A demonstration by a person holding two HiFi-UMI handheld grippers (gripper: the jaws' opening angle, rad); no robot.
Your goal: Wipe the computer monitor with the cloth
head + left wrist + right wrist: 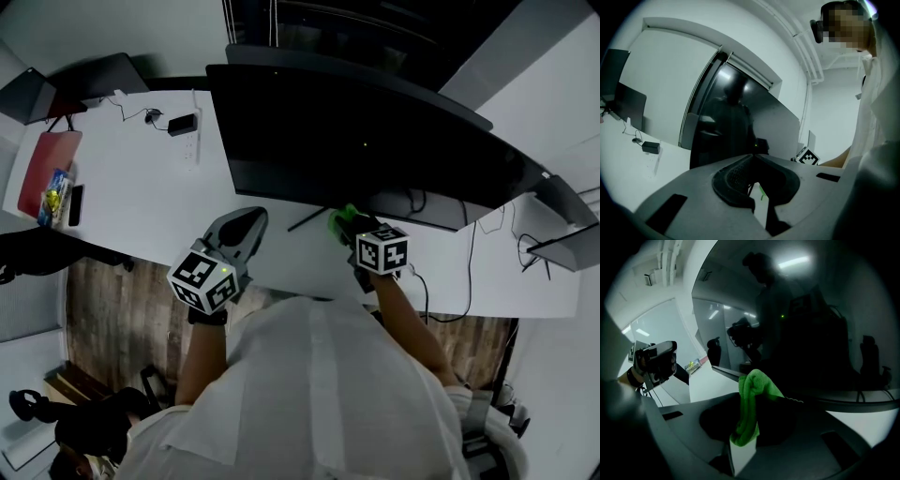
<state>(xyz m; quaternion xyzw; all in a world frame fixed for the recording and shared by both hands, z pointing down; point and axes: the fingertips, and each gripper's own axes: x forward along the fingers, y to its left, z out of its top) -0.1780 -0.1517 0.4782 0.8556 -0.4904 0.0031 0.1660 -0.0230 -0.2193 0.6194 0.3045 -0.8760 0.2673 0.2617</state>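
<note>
The green cloth (751, 401) is bunched up and pinched in your right gripper (757, 397). The jaws are clamped on it, with a fold poking out past the tips. In the head view it sits right at the bottom edge of the monitor (375, 141), roughly mid-width, though I can't tell if it's actually touching the glass.

Looks to me like you're at the very start of the wipe: the cloth is at the screen, but that whole big dark panel is left to do. For the next move I'd press the fold flat on the panel and sweep sideways with light pressure, since a screen that wide could wobble on its stand.

Your left gripper (246, 225) hangs near the right one over the white desk (141, 187), with its jaws pressed together on nothing.
</note>
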